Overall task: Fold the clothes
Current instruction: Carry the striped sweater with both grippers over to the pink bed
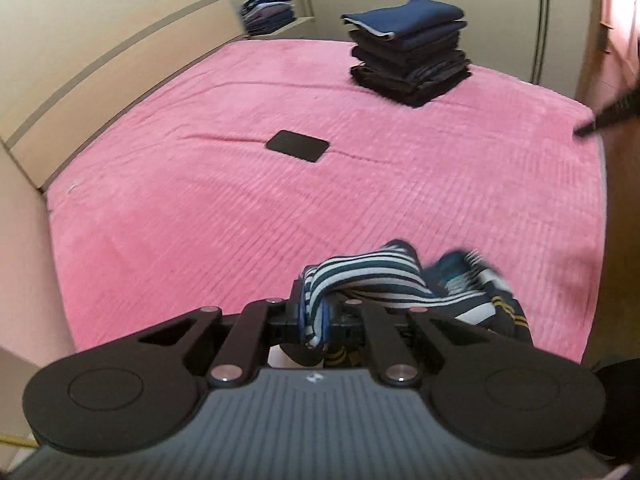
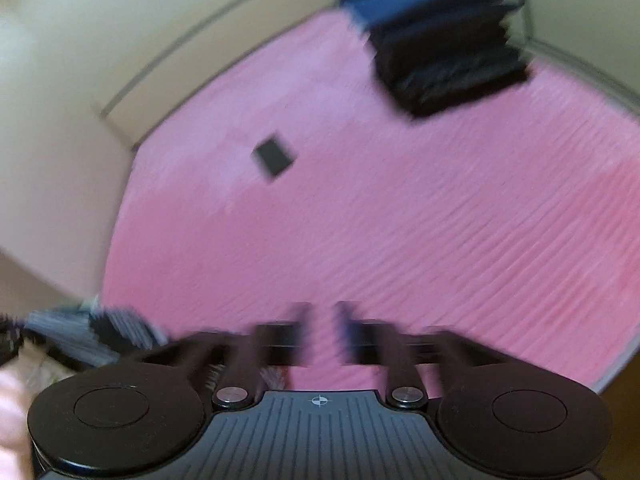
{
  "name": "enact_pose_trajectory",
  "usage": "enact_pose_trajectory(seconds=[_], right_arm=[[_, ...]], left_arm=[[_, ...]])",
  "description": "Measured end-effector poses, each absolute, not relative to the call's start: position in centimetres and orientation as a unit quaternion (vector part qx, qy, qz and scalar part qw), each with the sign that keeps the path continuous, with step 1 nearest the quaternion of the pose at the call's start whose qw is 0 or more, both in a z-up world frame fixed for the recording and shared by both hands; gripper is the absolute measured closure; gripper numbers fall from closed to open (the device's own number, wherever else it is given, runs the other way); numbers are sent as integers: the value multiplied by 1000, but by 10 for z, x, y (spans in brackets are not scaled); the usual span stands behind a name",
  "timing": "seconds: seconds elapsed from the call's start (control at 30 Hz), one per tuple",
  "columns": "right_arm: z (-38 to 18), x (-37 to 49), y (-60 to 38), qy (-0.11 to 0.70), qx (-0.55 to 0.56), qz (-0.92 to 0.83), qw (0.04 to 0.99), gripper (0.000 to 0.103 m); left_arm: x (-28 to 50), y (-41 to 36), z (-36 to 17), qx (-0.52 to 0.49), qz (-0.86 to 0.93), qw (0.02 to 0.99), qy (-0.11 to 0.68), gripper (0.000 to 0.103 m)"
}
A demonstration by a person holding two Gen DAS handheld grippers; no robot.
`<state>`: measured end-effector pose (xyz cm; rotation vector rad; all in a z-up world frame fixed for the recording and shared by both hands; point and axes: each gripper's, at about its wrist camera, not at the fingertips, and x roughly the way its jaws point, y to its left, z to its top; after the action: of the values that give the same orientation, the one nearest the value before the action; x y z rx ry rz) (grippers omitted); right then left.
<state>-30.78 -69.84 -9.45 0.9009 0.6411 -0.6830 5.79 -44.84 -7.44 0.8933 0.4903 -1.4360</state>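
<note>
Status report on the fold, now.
Left gripper shut on striped garment, bunched, unfolded. Right gripper open, empty, above pink bedspread. Black flat rectangle mid-bed, possibly in the way; folded stack at far side.

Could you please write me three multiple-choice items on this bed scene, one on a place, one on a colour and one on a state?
1. Where does the stack of folded clothes sit?
A. At the far side of the bed
B. On the floor
C. Under the striped garment

2. What colour is the bed cover?
A. Green
B. Pink
C. White

3. What is the left hand-held gripper doing?
A. Open over the bare cover
B. Shut on the flat black object
C. Shut on the striped garment

Answers:
1. A: the stack rests on the cover far from both cameras, beyond the flat black object.
2. B: the cover is pink in both views.
3. C: the striped garment is pinched between its fingers, while the right hand-held gripper shows a gap with pink cover between its fingers.
</note>
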Motion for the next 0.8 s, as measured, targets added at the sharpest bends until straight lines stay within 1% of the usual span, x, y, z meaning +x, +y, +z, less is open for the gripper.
enact_pose_trajectory(seconds=[0.03,0.07,0.23,0.43,0.47,0.5,0.53,0.6,0.67,0.8], right_arm=[[-107,-302,-691,300,428,-301,798,6],[-122,-292,-683,302,437,-279,800,6],[-210,-217,-650,360,480,-177,780,6],[-272,-165,-642,397,478,-129,773,7],[-280,-159,-642,403,478,-124,771,37],[-282,-160,-645,411,479,-122,766,65],[-280,-163,-648,418,477,-120,764,87],[-265,-180,-653,422,459,-130,771,89],[-242,-202,-661,409,447,-149,781,91],[-157,-272,-669,333,411,-217,821,92]], left_arm=[[57,-447,-72,392,-623,641,215,97],[56,-447,-70,394,-618,646,216,97],[51,-432,-52,389,-596,663,232,97],[48,-415,-37,370,-564,695,249,97],[48,-411,-36,369,-558,700,252,97],[47,-407,-35,368,-553,704,253,97],[45,-403,-33,364,-551,708,252,97],[42,-394,-29,356,-546,716,250,97],[39,-386,-25,349,-541,724,248,97],[31,-359,2,317,-542,747,218,97]])
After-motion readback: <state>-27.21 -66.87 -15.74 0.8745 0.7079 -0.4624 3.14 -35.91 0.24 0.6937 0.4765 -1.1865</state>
